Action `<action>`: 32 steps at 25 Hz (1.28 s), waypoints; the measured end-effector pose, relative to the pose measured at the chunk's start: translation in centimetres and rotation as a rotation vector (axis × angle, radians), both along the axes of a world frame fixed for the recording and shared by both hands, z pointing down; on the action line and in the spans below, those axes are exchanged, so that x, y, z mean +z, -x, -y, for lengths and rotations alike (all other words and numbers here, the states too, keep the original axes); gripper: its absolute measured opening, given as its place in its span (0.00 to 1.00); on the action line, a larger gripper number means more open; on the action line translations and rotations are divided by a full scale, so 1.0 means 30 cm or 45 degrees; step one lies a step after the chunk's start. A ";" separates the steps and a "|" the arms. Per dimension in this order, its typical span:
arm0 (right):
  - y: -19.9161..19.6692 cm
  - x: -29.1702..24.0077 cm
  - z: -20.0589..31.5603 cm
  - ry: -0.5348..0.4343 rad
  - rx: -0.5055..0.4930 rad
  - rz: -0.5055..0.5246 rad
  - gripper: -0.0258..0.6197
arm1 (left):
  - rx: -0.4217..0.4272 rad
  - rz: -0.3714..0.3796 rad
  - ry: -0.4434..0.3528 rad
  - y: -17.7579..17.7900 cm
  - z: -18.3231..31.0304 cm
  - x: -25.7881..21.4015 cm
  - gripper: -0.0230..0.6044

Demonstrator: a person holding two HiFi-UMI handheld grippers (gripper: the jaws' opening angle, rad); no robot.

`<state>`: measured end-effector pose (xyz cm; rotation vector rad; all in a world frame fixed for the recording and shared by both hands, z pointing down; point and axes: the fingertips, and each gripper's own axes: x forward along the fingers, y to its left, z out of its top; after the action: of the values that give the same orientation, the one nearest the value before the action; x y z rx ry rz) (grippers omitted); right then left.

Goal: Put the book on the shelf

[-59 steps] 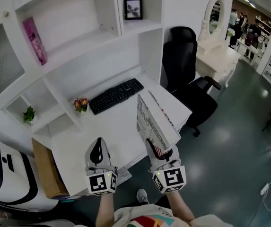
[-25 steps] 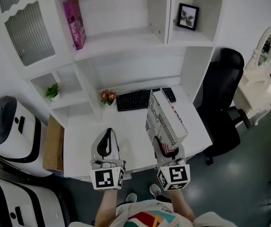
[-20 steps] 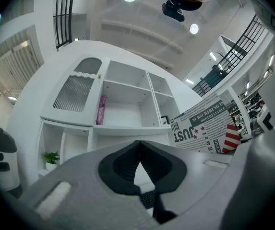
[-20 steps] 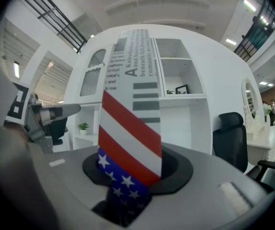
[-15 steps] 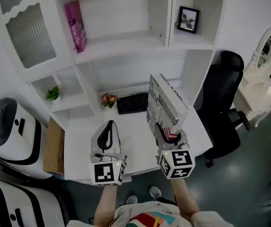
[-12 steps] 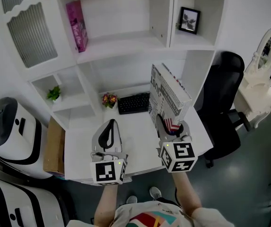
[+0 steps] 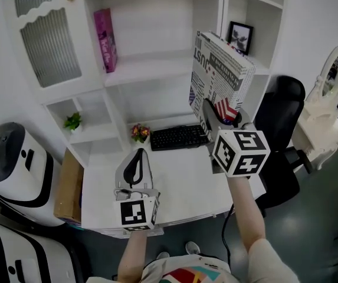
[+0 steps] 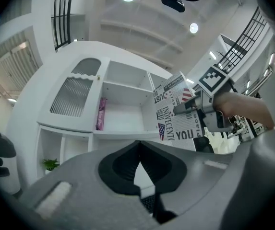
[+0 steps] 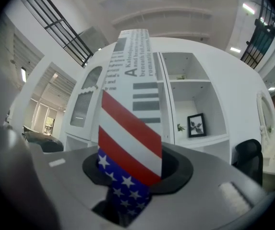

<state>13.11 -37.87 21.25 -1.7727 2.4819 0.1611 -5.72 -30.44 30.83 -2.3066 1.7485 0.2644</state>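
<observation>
A pink book (image 7: 105,39) stands upright on the wide shelf (image 7: 151,61), its spine lettering too small to read. Lower down, over the white bench (image 7: 177,181), the left tongs (image 7: 135,158) hover with jaws pressed together, holding nothing. A black keyboard (image 7: 179,137) lies at the bench's back. The right tongs (image 7: 217,112) pinch the lower end of the book (image 7: 219,69), held upright in the air before the shelf unit's divider. Its newsprint cover reads "JUST" and "YOU" beside a stars-and-stripes flag. A framed picture (image 7: 239,36) sits in the narrow right compartment.
</observation>
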 end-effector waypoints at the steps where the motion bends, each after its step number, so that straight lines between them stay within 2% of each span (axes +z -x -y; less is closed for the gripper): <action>1: 0.000 -0.028 0.016 -0.006 -0.006 0.002 0.28 | -0.005 0.001 0.001 0.005 -0.001 -0.001 0.03; 12: 0.002 -0.206 0.217 -0.012 0.012 0.005 0.28 | -0.112 -0.012 0.046 0.124 -0.019 0.054 0.03; 23: 0.020 -0.240 0.355 0.013 0.029 0.007 0.28 | -0.263 -0.032 0.089 0.281 -0.010 0.105 0.03; 28: 0.050 -0.247 0.439 0.038 0.007 -0.046 0.28 | -0.284 -0.038 0.087 0.302 0.008 0.104 0.03; 32: 0.059 -0.258 0.513 0.060 0.023 -0.033 0.28 | -0.285 -0.039 0.106 0.305 0.036 0.131 0.03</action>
<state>11.34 -53.26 13.50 -1.8233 2.5078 0.1284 -14.87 -31.52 34.77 -2.1449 2.0483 0.1897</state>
